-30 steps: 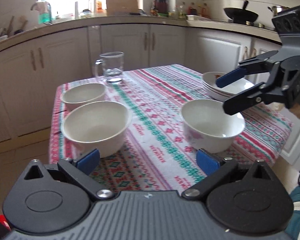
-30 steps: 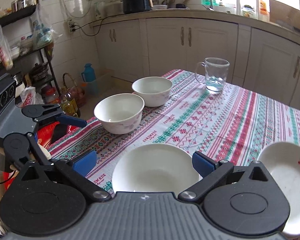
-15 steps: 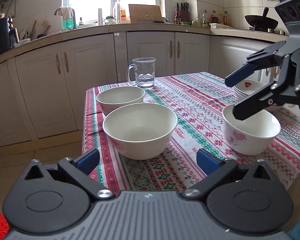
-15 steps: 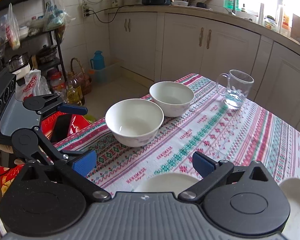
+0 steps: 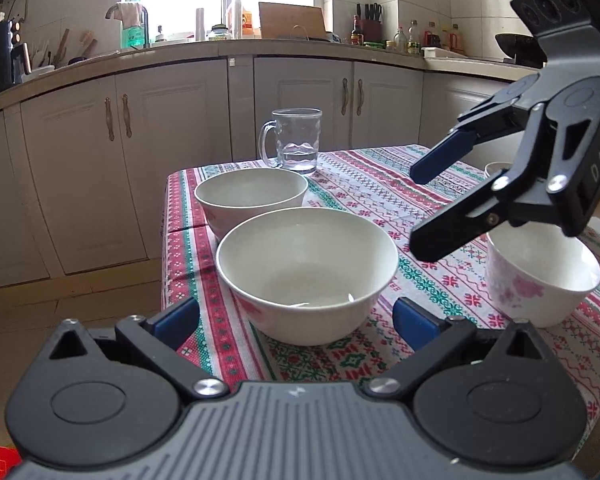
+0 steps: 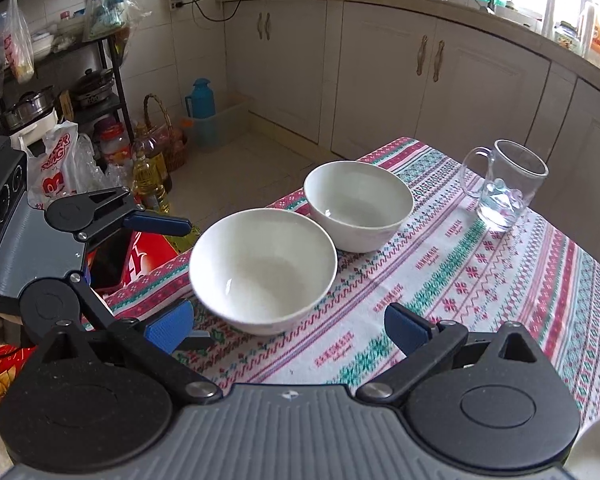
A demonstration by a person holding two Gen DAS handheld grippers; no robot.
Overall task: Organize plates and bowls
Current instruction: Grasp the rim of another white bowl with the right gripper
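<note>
Three white bowls stand on the patterned tablecloth (image 5: 380,200). The near bowl (image 5: 306,272) sits right in front of my open, empty left gripper (image 5: 296,318); it also shows in the right wrist view (image 6: 262,268). A second bowl (image 5: 250,196) stands just behind it, seen too in the right wrist view (image 6: 358,204). A third bowl with pink flowers (image 5: 540,276) is at the right, under my right gripper (image 5: 414,208), which hangs open and empty above the table. Stacked plates (image 5: 496,168) are mostly hidden behind it.
A glass mug (image 5: 294,140) holding a little water stands at the table's far edge. White cabinets (image 5: 180,128) and a cluttered counter run behind. Left of the table, the right wrist view shows a shelf (image 6: 60,60), bottles (image 6: 148,176) and bags on the floor.
My left gripper has moved in closer and lower toward the near bowl. My right gripper has swung left over the table, off the flowered bowl. Both stayed open.
</note>
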